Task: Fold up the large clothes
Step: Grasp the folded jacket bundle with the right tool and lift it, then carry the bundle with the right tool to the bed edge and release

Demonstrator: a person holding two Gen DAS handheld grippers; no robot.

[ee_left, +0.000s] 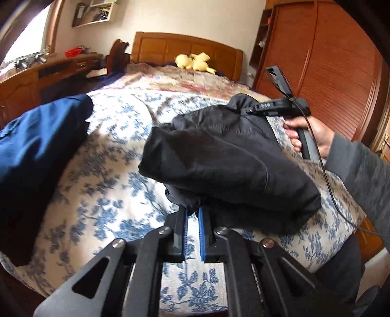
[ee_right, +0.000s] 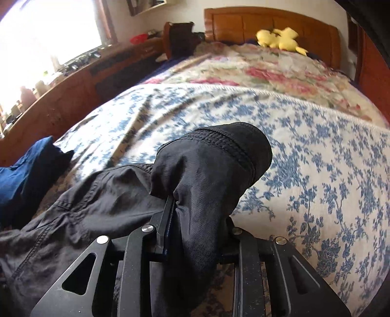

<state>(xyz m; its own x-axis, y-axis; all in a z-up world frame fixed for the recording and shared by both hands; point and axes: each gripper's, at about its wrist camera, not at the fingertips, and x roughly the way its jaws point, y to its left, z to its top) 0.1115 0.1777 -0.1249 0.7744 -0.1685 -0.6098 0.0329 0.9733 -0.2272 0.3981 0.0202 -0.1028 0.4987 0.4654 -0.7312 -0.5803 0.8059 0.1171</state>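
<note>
Claws [ee_left: 192,214] [ee_right: 174,202] apparently pinching black garment [ee_left: 226,156] edges

Home bedroom: bed [ee_right: 304,136], wooden headboard [ee_right: 268,22], wardrobe [ee_left: 329,61], plush toy [ee_right: 280,39].

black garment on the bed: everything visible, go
The black garment is a dark woven piece with stitched seams and a ribbed, elastic-looking band, bunched and partly folded on the blue floral bedspread. The right gripper is shut on a fold near that band; the left gripper has its near edge between narrowly parted fingers. It lies apart from the blue garment.
</note>
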